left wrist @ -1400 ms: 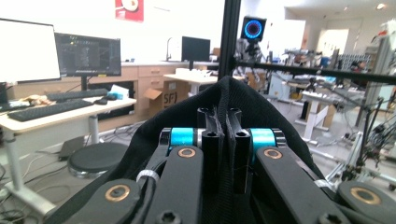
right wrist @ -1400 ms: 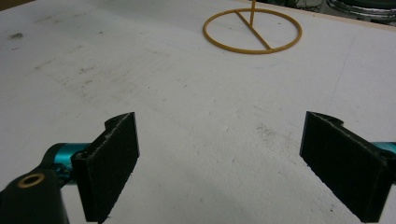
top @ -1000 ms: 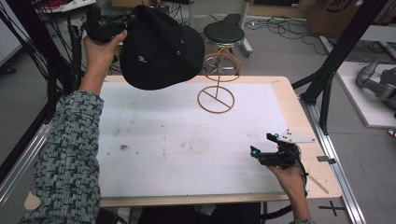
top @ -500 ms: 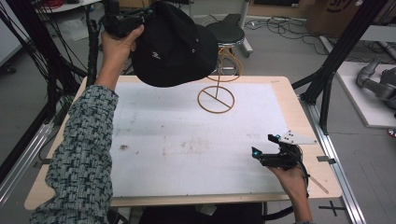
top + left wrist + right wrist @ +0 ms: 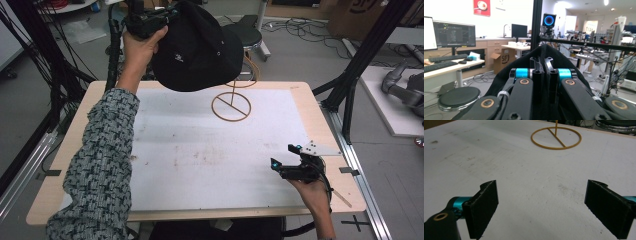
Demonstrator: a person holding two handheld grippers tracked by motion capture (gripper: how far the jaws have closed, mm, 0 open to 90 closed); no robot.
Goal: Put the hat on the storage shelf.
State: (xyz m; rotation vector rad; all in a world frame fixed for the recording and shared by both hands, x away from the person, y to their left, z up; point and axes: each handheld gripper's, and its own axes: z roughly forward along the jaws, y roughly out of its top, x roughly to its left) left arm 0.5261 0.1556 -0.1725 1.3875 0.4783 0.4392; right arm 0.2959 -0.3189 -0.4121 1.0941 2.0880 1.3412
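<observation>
A black cap hangs in the air over the far edge of the table, held up by my left gripper, which is shut on its rim. In the left gripper view the two jaws stand pressed together with the black cap fabric pinched between them. A gold wire stand with a round base ring stands on the white mat, partly behind the cap; its ring lies ahead in the right gripper view. My right gripper rests low at the near right of the table, open, with nothing between its pads.
The white mat covers most of the wooden table. A round black stool stands beyond the far edge. Black frame posts rise at the right, and cables hang at the left.
My left hand has carried the cap to the right and slightly up, closer to the wire stand. The right gripper has stayed where it was.
</observation>
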